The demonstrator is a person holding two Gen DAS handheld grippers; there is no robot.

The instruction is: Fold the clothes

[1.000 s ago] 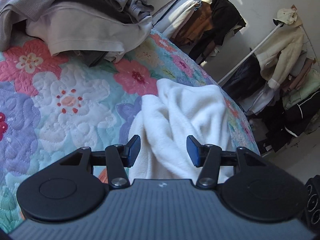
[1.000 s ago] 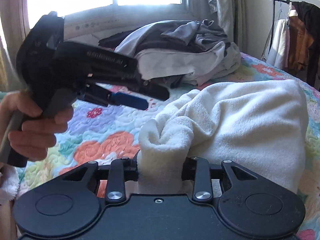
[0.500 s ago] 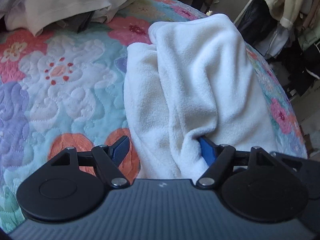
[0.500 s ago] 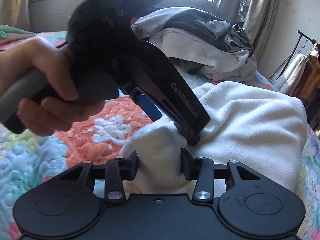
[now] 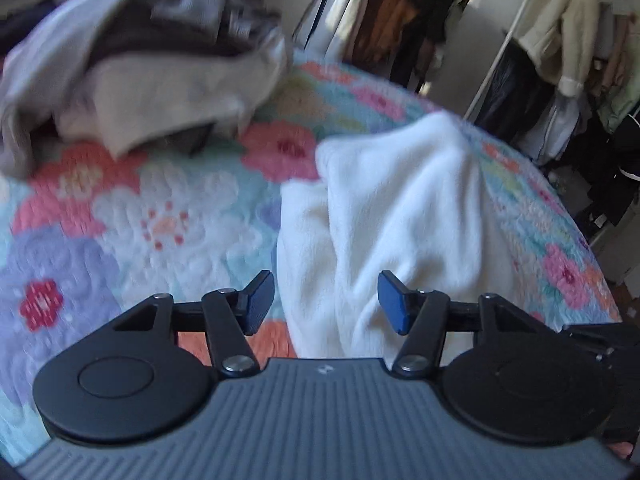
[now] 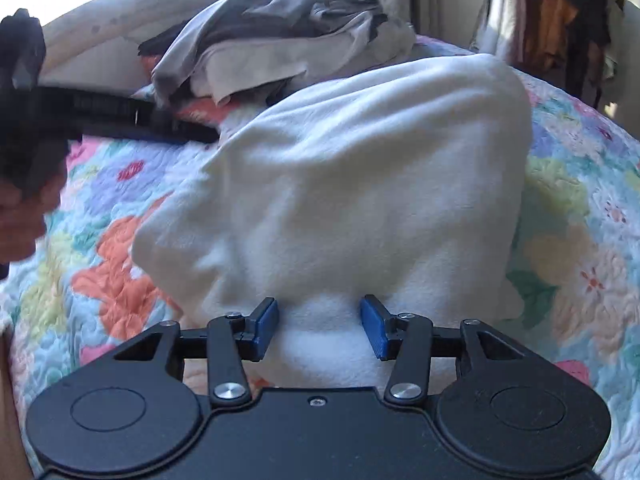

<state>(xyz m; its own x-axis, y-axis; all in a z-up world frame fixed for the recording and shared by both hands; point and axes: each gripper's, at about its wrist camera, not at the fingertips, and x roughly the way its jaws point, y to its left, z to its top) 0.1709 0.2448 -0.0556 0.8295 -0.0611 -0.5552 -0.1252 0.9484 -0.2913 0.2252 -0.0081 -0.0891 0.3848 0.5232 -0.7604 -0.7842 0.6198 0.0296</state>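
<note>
A white fleece garment (image 5: 400, 216) lies bunched on the floral quilt (image 5: 160, 216); it also fills the middle of the right wrist view (image 6: 360, 184). My left gripper (image 5: 326, 300) is open, its blue pads apart above the garment's near edge, gripping nothing. My right gripper (image 6: 318, 328) is open with the garment's near fold lying between its pads, not pinched. The left gripper body shows at the far left of the right wrist view (image 6: 100, 116), held by a hand.
A pile of grey, beige and dark clothes (image 5: 152, 68) sits at the back of the bed, seen also in the right wrist view (image 6: 288, 48). A clothes rack with hanging garments (image 5: 560, 40) stands beyond the bed's right edge.
My right gripper let go of the white garment's fold and opened. My left gripper pulled back and up off the garment, staying open. The garment has sunk flatter onto the quilt.
</note>
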